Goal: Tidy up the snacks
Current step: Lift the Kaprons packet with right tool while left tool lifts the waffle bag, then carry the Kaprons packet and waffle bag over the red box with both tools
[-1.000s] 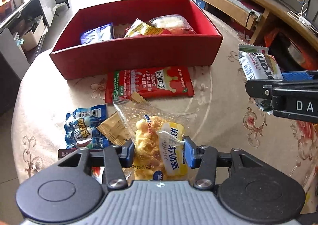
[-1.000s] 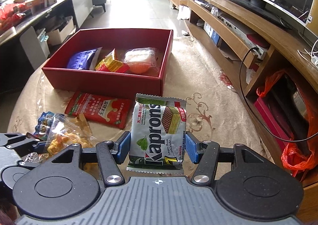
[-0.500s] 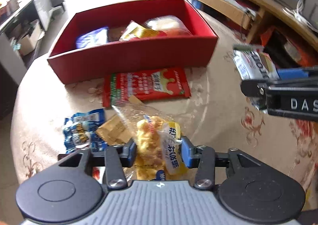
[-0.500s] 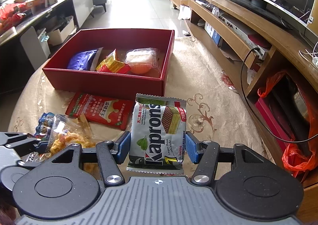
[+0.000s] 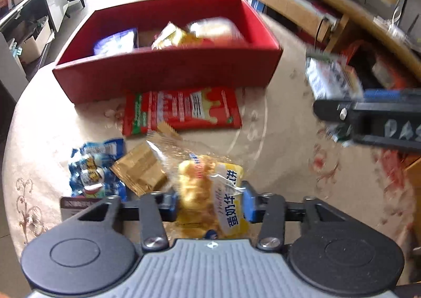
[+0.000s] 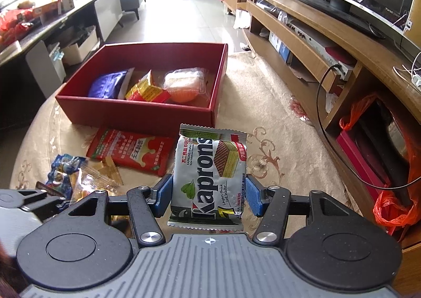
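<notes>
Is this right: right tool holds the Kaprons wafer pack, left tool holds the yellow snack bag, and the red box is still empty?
Not quite. The red box is not empty: the right wrist view shows a blue pouch, a yellow-red packet and a clear-wrapped bun inside. The rest stands: the right tool holds the Kaprons wafer pack, the left tool the yellow snack bag.

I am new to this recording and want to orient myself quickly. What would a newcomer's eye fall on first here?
First, the silver Kaprons wafer pack, clamped upright in the right gripper above the table. Next, the red box behind it, with three snacks inside. Then the yellow snack bag, gripped by the left gripper among loose packets on the beige tablecloth.
</notes>
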The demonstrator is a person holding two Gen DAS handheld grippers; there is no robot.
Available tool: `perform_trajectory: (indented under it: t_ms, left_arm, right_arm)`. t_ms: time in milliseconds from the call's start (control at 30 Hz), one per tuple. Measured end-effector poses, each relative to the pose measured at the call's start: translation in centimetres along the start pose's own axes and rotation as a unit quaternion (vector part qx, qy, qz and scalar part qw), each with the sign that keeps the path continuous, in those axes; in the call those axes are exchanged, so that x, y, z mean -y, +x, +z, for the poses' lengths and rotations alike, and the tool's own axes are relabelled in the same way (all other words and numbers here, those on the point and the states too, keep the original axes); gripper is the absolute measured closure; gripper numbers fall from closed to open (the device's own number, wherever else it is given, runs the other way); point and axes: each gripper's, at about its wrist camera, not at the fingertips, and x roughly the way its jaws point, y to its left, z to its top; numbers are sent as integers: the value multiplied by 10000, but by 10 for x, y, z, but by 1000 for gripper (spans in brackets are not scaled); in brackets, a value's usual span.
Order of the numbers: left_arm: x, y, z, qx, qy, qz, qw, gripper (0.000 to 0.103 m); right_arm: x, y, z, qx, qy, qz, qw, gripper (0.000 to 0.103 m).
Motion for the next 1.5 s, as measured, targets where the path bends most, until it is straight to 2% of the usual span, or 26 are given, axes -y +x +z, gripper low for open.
perform_trajectory:
  t_ms: [100, 233, 533, 900, 1200, 1500]
  left_arm:
    - [-2, -3, 1, 52, 16, 73, 10000, 69]
    - [-6, -3, 5, 12, -96, -53, 9999, 70]
    - [-16, -23, 19, 313, -340, -211, 9987, 70]
    - [-33, -38, 40, 666, -551, -44, 9963, 70]
    - [-47, -41, 64, 909, -618, 160, 9938, 70]
    - [-59, -38, 86, 1052, -678, 310, 9916, 70]
  right_arm:
    - [1, 0, 1, 17, 39, 3, 10000, 39]
    - [0, 1, 1, 0, 26, 6, 10000, 39]
    - [2, -2, 3, 73, 92, 29, 9999, 39]
    - [-6, 1, 10, 100, 23, 66, 9999, 39]
    - [-18, 4, 35, 348, 31, 103, 9993, 39]
    - [-25, 15, 53, 410, 22, 105, 9991, 39]
